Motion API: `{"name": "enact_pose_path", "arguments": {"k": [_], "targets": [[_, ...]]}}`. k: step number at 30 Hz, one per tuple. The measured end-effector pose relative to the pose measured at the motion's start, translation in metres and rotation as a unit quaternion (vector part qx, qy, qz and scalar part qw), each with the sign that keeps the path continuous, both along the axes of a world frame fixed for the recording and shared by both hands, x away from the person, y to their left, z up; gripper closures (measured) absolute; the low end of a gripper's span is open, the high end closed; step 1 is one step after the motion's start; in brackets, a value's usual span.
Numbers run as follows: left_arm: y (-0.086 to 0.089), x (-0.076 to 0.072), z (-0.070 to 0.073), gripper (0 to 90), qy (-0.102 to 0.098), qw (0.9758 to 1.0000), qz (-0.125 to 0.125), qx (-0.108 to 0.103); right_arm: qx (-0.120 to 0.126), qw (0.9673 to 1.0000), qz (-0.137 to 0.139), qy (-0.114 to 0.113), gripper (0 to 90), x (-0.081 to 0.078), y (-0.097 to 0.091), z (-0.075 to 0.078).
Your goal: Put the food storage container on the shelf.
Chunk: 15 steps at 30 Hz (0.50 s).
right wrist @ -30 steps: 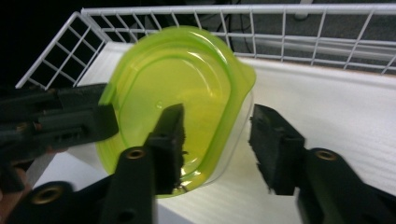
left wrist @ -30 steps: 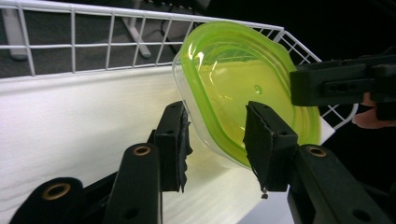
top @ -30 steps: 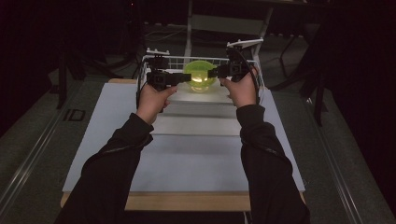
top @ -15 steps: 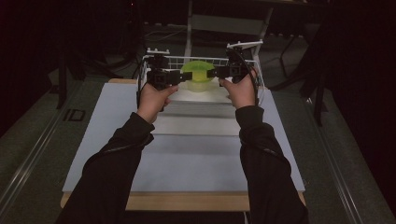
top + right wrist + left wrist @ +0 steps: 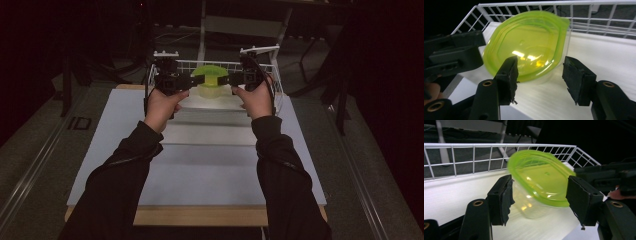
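Green and glossy, the lid (image 5: 541, 176) is seated on a clear tub (image 5: 529, 205), which is tilted and set on the white liner inside the wire basket (image 5: 235, 64) at the far end of the bench (image 5: 200, 170). The tub is flanked by both tools: the left gripper (image 5: 186, 81) at its left, the right gripper (image 5: 226, 79) at its right. Both sets of fingers have just been opening. In the left gripper view the fingers (image 5: 501, 197) are seen parted, the tub lying between them but apart from both pads. In the right gripper view the fingers (image 5: 577, 80) are likewise released, the tub beyond them and untouched.

Thin plastic of this kind is judged light, smooth and slippery, with walls that would flex under a hard squeeze. The lid's rim is the stiffest part, so hold is best taken across it, or across the wall just below, from opposite sides. A one-sided pinch could pop the lid or tip the tub.
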<state>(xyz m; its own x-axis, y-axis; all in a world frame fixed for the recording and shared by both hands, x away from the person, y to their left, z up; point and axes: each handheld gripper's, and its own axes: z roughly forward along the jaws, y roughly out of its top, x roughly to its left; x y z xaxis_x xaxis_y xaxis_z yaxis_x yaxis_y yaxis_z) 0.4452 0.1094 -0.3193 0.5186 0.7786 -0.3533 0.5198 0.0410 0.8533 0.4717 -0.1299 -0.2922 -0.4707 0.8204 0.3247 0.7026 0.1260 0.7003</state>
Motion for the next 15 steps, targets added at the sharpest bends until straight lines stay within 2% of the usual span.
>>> {"name": "enact_pose_path", "arguments": {"k": [5,8,11,12,15], "targets": [[0.001,-0.006,0.001,30.9,-0.024,0.9994,-0.023,0.001,-0.003,1.0,0.002,-0.007,45.2,-0.006,0.003,0.001],[-0.001,-0.01,0.0,25.5,-0.042,0.9988,-0.022,0.006,-0.007,0.9998,0.005,-0.017,41.0,-0.01,0.003,0.002],[-0.003,-0.015,-0.002,17.3,-0.048,0.9983,-0.029,0.016,-0.01,0.9996,0.006,-0.025,37.7,-0.014,0.002,0.002],[-0.002,-0.017,-0.003,17.1,-0.049,0.9981,-0.031,0.02,-0.011,0.9995,0.007,-0.028,36.3,-0.015,0.001,0.002],[-0.002,-0.024,-0.005,17.1,-0.052,0.998,-0.035,0.011,-0.02,0.999,0.013,-0.038,30.5,-0.02,-0.002,0.002]]}}
